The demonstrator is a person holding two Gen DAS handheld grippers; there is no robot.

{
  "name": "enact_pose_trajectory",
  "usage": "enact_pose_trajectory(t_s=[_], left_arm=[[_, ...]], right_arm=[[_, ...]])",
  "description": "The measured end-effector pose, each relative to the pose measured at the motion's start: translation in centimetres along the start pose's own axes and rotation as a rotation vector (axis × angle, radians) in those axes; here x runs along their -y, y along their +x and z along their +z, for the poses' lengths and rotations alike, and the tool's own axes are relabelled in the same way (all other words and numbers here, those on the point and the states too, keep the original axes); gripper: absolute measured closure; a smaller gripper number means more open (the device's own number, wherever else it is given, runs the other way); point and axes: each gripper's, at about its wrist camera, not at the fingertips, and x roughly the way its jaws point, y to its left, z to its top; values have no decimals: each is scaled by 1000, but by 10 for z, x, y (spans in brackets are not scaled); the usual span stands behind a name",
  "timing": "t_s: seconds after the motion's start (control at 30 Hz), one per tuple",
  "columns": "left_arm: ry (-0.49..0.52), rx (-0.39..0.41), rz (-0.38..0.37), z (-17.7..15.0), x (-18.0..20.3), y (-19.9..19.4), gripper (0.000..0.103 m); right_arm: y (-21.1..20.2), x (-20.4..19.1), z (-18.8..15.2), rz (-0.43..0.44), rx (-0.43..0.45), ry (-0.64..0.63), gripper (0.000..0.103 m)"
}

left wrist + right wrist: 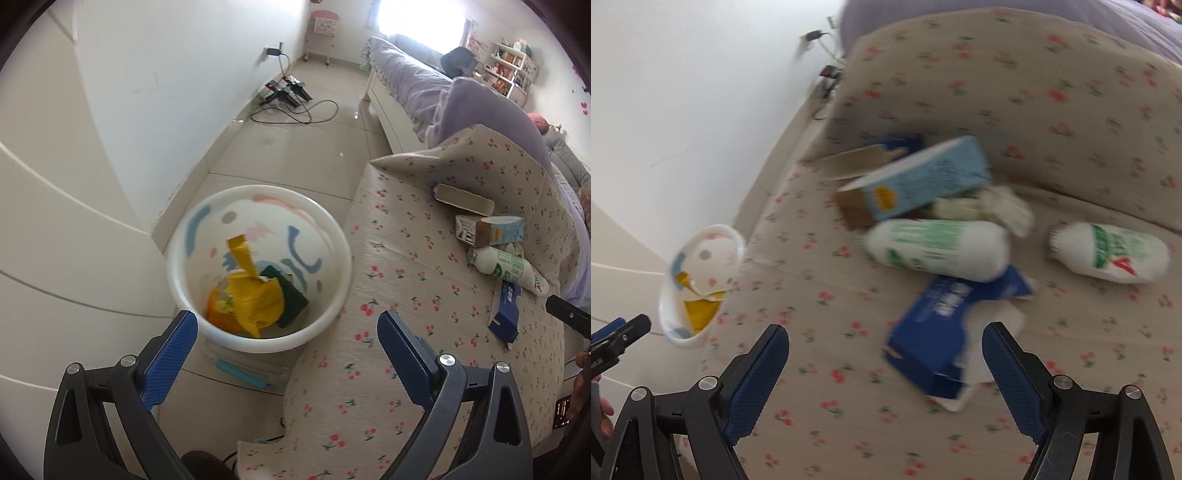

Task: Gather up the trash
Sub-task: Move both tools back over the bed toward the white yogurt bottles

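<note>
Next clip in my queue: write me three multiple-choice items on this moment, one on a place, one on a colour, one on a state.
1. Where does the white bin stand?
A. on the floor beside the cherry-print cushion
B. on the cushion
C. on the bed

2. What colour is the big crumpled wrapper inside the bin?
A. red
B. yellow
C. purple

3. How is the right claw?
A. shut on a bottle
B. shut on a carton
C. open, holding nothing

Answers:
1 A, the left wrist view shows the bin on tiles next to the cushion's edge.
2 B, the wrapper is plainly yellow.
3 C, its fingers are spread apart before the dark blue box.
</note>
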Motion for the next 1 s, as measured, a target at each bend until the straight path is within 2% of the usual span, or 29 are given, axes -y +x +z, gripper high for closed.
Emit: enact_pose_trajectory(t_s=[0.3, 0.43, 0.53, 0.63, 0.77, 0.83, 1.0], left_arm=[[54, -24, -41, 13, 46, 14, 4], [89, -31, -61, 22, 69, 23, 4], [114, -45, -69, 27, 83, 33, 4], [137, -61, -73, 32, 94, 43, 4], [163, -78, -81, 37, 107, 54, 4], [169, -83, -87, 39, 112, 58, 4], [177, -91, -104, 45, 125, 66, 4]], right_arm=[[-13, 68, 9, -119, 12, 73, 14], [-6, 87, 19, -218, -21, -30, 14], [7, 95, 24, -243, -58, -96, 14], [27, 94, 27, -273, -101, -198, 14], [48, 87, 31, -364, -119, -370, 14], [57, 85, 32, -387, -126, -434, 14], [75, 84, 34, -395, -160, -500, 18]])
